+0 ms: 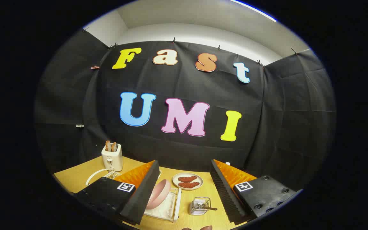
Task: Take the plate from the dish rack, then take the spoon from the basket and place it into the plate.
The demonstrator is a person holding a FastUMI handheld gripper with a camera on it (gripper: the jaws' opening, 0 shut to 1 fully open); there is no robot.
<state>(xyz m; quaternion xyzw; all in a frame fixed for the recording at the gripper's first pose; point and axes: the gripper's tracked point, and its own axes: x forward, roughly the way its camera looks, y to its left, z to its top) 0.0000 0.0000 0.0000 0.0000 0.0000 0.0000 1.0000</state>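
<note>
Two ribbed black fingers (145, 188) with orange backs stand spread wide apart, so the gripper (184, 191) is open and grips nothing, and a broad lane of bare wood runs between them down the middle of the bench (72, 179). The pink plate (158, 193) stands on edge, tilted, in the white wire dish rack (171, 207), just beside the left finger's inner face. To its right, well clear of both fingers, sits the small wire basket (200, 206); the spoon (209, 208) lies in it with its long handle poking out sideways to the right. Beyond them, toward the far edge, a pale round dish (187, 181) carries two brown pieces. A white toaster (112, 157) stands near the far left corner.
</note>
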